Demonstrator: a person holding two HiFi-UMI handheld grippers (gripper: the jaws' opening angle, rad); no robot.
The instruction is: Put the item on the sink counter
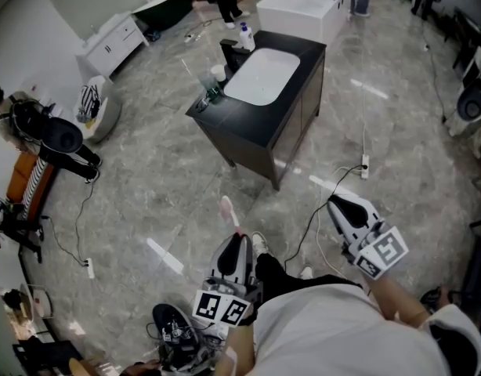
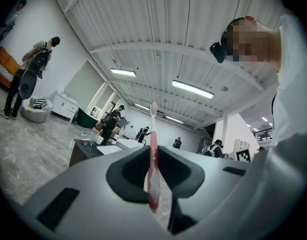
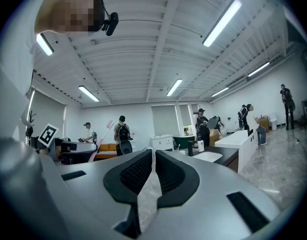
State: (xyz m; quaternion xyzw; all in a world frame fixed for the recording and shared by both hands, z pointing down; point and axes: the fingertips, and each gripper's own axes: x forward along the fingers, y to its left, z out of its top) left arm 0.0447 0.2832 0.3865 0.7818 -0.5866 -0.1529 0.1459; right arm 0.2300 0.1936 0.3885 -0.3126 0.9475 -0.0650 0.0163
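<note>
My left gripper [image 1: 235, 238] is low in the head view, shut on a pink toothbrush [image 1: 228, 209] whose head sticks out past the jaws toward the counter. In the left gripper view the toothbrush [image 2: 153, 134] stands upright between the pads of that gripper [image 2: 154, 152]. My right gripper [image 1: 333, 201] is held to the right, shut with nothing in it [image 3: 153, 152]. The black sink counter [image 1: 233, 122] with its white basin [image 1: 264, 75] stands a few steps ahead on the grey floor. The same counter [image 2: 85, 152] shows small and far off in the left gripper view.
A white bottle [image 1: 245, 37], a cup [image 1: 218, 73] and small items sit along the counter's far left side. A white bathtub [image 1: 303, 6] stands behind it. A power strip and cable [image 1: 364, 165] lie on the floor to the right. A person [image 1: 48, 131] stands at the left, others farther back.
</note>
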